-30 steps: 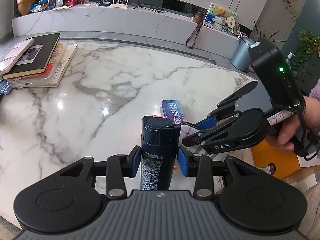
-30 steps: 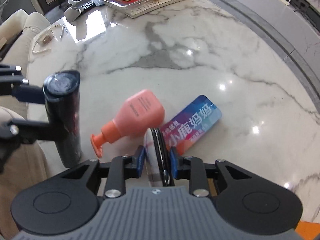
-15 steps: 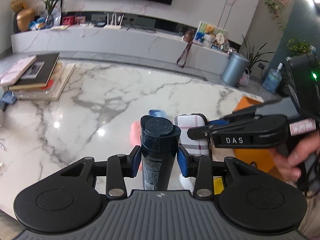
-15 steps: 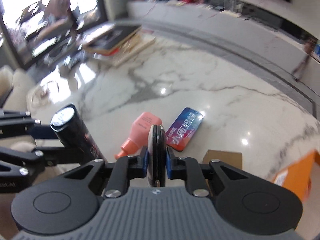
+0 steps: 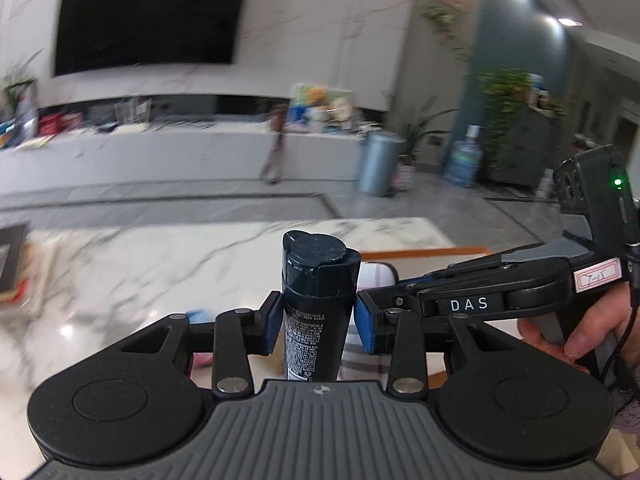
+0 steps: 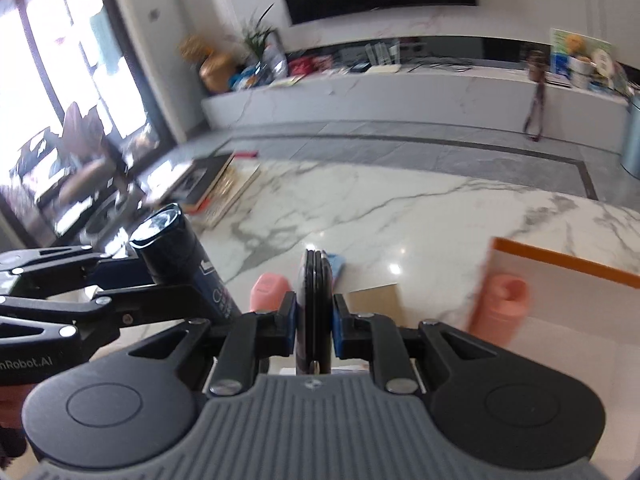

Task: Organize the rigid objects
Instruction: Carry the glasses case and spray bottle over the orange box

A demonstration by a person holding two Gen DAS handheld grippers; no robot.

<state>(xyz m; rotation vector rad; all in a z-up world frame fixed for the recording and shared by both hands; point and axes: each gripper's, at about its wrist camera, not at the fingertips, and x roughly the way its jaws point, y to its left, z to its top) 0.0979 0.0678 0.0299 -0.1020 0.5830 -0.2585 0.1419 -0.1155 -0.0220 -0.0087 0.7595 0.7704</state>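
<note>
your left gripper (image 5: 316,322) clenches the dark bottle (image 5: 318,304) and your right gripper (image 6: 314,320) the plaid case (image 6: 315,308) at 3 o'clock, so they may collide.

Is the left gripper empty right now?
No, the left gripper is shut on a dark bottle, which stands upright between its blue pads above the marble table.
</note>
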